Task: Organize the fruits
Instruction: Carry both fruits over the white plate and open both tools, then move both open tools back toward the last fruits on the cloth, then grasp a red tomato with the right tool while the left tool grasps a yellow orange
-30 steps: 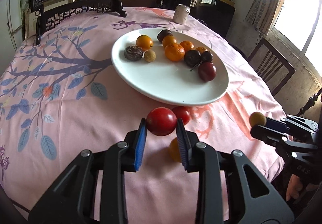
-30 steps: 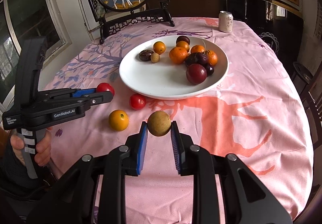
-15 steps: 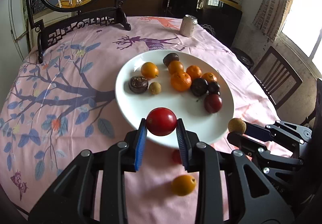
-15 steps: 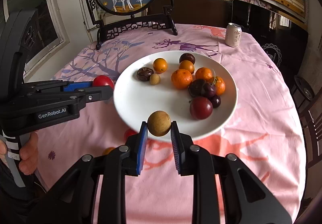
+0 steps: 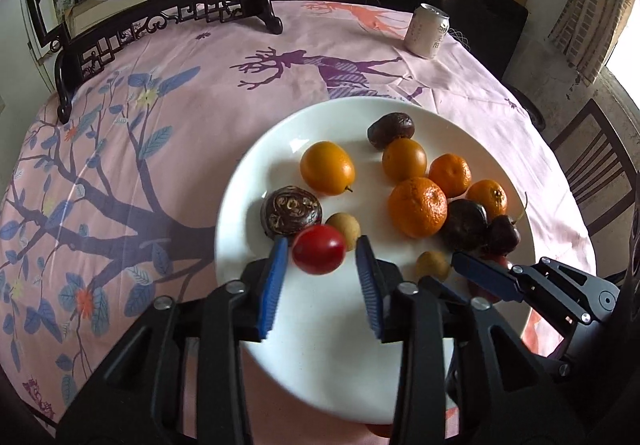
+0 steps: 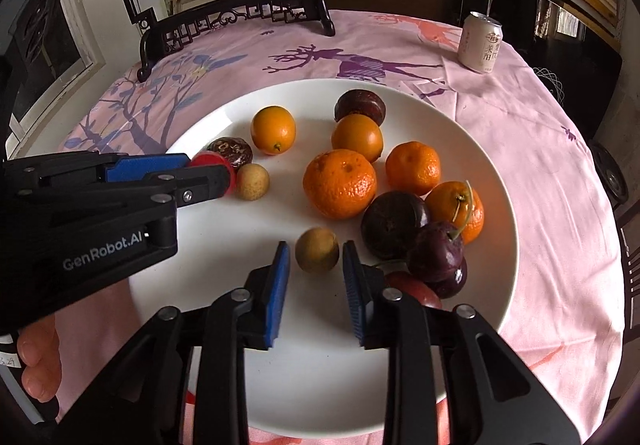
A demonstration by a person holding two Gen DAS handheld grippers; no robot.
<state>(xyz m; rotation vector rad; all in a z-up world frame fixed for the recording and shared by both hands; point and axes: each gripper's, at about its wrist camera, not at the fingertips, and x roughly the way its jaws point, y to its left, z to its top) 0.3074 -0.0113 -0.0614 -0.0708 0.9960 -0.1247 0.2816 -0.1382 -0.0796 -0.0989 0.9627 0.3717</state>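
Left of centre in the left wrist view, we see the left tool spread, its blue pads clear of the red fruit between them, over the white plate. At lower centre of the right wrist view, the right tool is also spread around the tan longan, not pinching it. Oranges and dark plums crowd the plate's right half. A can stands upper right on the worktop.
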